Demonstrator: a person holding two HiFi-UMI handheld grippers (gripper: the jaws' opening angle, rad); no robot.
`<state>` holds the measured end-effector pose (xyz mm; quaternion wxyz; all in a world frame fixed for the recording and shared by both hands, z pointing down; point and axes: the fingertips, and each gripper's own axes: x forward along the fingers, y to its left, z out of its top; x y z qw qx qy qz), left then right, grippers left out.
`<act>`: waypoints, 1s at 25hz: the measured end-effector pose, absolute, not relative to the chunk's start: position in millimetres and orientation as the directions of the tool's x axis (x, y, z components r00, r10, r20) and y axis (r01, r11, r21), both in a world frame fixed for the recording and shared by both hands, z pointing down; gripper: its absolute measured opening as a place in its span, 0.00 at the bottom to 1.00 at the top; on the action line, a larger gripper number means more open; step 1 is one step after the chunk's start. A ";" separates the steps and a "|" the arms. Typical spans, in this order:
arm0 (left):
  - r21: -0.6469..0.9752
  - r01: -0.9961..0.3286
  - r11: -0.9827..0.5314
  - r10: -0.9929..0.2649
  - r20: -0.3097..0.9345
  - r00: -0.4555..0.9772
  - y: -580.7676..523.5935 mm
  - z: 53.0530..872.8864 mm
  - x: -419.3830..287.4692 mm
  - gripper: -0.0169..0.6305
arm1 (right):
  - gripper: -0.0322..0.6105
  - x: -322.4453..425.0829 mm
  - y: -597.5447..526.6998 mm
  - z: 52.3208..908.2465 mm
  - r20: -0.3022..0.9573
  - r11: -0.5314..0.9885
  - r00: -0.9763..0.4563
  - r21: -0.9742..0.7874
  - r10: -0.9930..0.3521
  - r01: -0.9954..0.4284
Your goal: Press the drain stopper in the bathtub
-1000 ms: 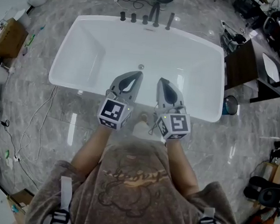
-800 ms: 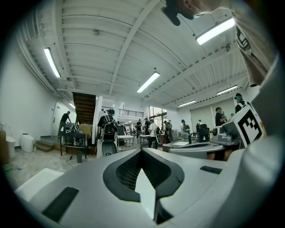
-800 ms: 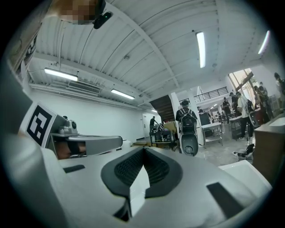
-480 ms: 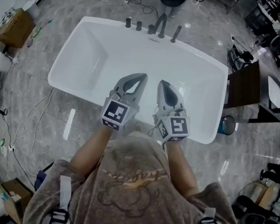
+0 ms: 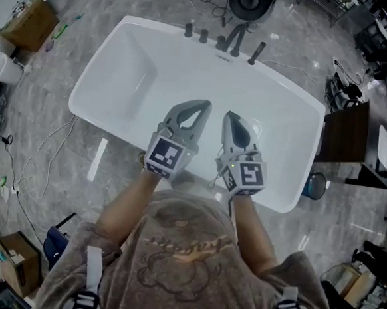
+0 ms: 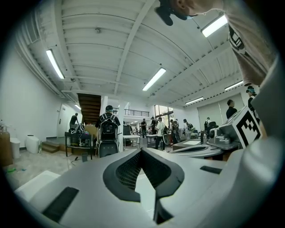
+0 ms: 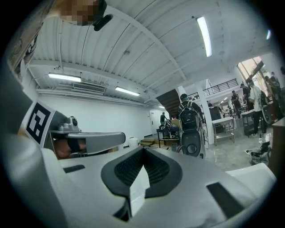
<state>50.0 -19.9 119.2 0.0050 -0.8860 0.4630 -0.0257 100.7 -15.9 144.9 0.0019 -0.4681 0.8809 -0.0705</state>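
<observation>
Nothing of the task itself is done yet, judging by how things stand. The person stands at the near side of the white bathtub [image 5: 136,73] and holds both tools above its near rim, well clear of the tub floor. The left gripper [image 5: 202,107] has its jaws brought together at the tips with nothing between them, and the right gripper [image 5: 230,117] is closed and empty in the same way; both gripper views look out across the room, not down into the tub. The drain stopper cannot be made out in the head view. It probably lies on the tub floor under the two grippers, but that is a guess. What is left is the whole of it: reach down into the basin, find the stopper and press it.

The tub is smooth, glossy and empty (no water shows), with a row of dark taps [image 5: 230,39] on its far rim. It stands on a polished grey marbled floor [image 5: 62,130] that mirrors the lights. Loose cables [image 5: 46,151] trail to the left, a cardboard box [image 5: 30,15] sits at the upper left, and a dark side table [image 5: 345,139] stands to the right. The room is a large workshop with a white ribbed ceiling [image 6: 102,40], strip lights [image 6: 154,79], a staircase [image 6: 90,103] and several people among tables.
</observation>
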 end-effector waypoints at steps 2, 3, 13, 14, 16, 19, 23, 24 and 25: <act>-0.039 -0.814 -0.580 -0.814 0.036 0.579 -27.8 123.4 48.9 0.03 | 0.05 98.0 -23.8 148.7 0.064 0.548 -0.559 -0.129 -0.827 -0.826; -0.044 -0.809 -0.587 -0.810 0.030 0.586 -32.2 124.3 48.4 0.03 | 0.05 96.7 -27.8 149.9 0.062 0.545 -0.555 -0.130 -0.829 -0.828; -0.053 -0.761 -0.647 -0.763 0.034 0.646 -64.6 136.6 37.2 0.03 | 0.05 85.6 -62.3 161.6 0.046 0.491 -0.500 -0.133 -0.865 -0.861; -0.051 -0.759 -0.649 -0.761 0.036 0.648 -68.4 138.4 34.7 0.03 | 0.05 84.4 -65.9 163.1 0.048 0.485 -0.495 -0.135 -0.868 -0.864; -0.043 -0.754 -0.656 -0.755 0.039 0.654 -74.5 141.9 30.4 0.03 | 0.05 81.6 -71.9 165.9 0.051 0.473 -0.483 -0.141 -0.874 -0.870; -0.040 -0.741 -0.671 -0.742 0.040 0.669 -81.5 142.8 23.9 0.03 | 0.05 72.8 -79.5 166.7 0.048 0.466 -0.475 -0.134 -0.879 -0.875; -0.016 -0.730 -0.684 -0.729 0.056 0.682 -93.3 144.1 14.8 0.03 | 0.05 59.9 -93.4 168.0 0.045 0.461 -0.469 -0.121 -0.882 -0.879; -0.015 -0.725 -0.689 -0.724 0.057 0.687 -96.6 145.2 13.6 0.03 | 0.05 58.1 -96.8 169.4 0.049 0.457 -0.465 -0.121 -0.884 -0.881; -0.014 -0.720 -0.694 -0.719 0.059 0.693 -100.2 146.4 12.7 0.03 | 0.05 56.6 -100.4 171.0 0.054 0.453 -0.462 -0.121 -0.885 -0.883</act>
